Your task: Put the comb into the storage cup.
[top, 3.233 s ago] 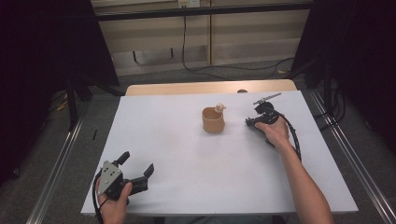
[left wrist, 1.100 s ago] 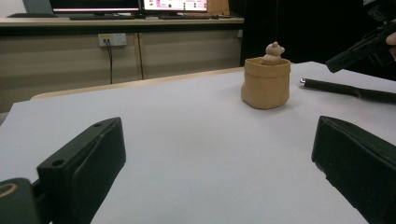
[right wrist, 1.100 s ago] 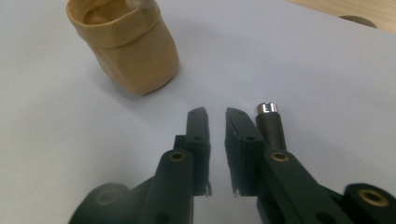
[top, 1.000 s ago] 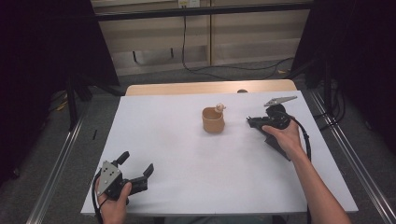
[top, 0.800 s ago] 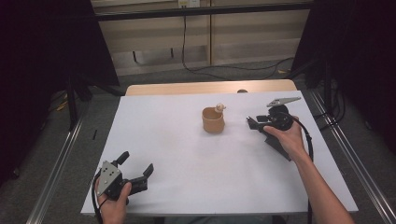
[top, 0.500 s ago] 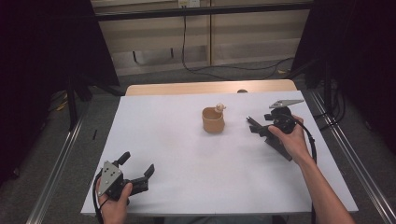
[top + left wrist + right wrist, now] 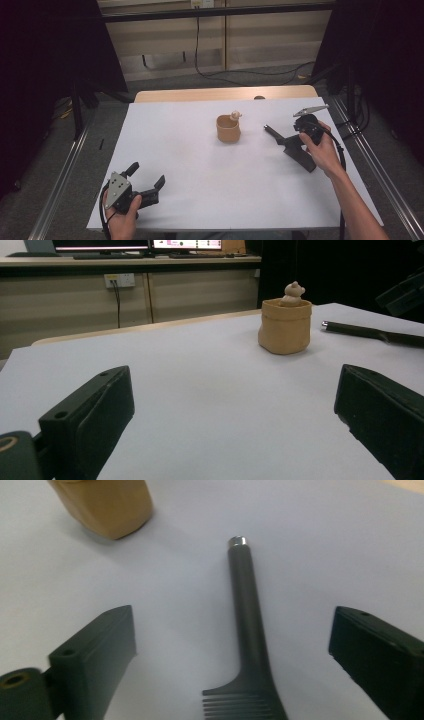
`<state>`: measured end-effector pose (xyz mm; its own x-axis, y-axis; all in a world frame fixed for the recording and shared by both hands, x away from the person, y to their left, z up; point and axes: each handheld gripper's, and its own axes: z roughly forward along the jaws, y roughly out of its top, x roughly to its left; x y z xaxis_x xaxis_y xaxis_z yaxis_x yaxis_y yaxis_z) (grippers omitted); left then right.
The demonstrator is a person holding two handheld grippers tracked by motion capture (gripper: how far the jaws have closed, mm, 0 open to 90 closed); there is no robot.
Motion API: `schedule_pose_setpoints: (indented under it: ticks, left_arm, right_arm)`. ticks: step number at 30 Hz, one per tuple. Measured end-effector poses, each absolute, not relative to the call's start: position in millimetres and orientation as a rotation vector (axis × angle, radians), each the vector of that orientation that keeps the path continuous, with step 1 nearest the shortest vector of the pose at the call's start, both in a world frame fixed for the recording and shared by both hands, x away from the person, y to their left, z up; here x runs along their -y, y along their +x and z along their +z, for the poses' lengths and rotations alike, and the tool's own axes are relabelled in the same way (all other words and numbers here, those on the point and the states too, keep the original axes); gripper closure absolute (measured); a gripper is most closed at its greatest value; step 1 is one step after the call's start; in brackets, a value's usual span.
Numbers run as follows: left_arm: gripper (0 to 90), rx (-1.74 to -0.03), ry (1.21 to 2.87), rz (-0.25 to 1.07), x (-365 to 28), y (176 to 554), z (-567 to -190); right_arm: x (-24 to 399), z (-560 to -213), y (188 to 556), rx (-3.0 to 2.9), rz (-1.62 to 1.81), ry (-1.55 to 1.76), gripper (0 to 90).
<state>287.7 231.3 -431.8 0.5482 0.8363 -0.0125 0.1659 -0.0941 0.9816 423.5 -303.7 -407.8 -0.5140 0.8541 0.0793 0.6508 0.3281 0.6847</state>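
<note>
Right gripper (image 7: 289,143) at right of centre in the high view, jaws spread wide, holding nothing. Black comb (image 7: 251,645) flat on the white table (image 7: 200,165) between those jaws in the right gripper view, handle tip pointing toward the tan pouch (image 7: 228,129). Small bear figure (image 7: 292,293) poking out of that pouch near frame centre. Left gripper (image 7: 145,189) at lower left, equally wide, empty, well apart. Probably an early stage: comb framed but not yet grasped; lifting and placing apparently all left.
</note>
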Motion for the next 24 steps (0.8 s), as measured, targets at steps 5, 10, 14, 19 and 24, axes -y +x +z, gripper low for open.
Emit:
schedule_pose_setpoints:
  ticks: [5,10,14,19,24]
  left_arm:
    - [2.8,-0.872,1.592,0.696,-231,288,-432]
    - [2.7,-0.873,1.592,0.697,-231,288,-432]
    - [2.8,-0.868,1.595,0.698,-232,288,-432]
    - [2.8,-0.869,1.594,0.697,-232,288,-432]
    - [2.7,-0.869,1.591,0.695,-232,287,-432]
  right_arm:
    - [304,-406,431,-2.357,0.920,1.414,5.5]
    - [306,-408,441,-2.458,0.866,1.380,6.5]
    - [306,-409,449,-2.533,0.844,1.367,8.4]
    - [301,-410,457,-2.593,0.784,1.333,12.5]
    - [296,-413,464,-2.632,0.711,1.320,20.2]
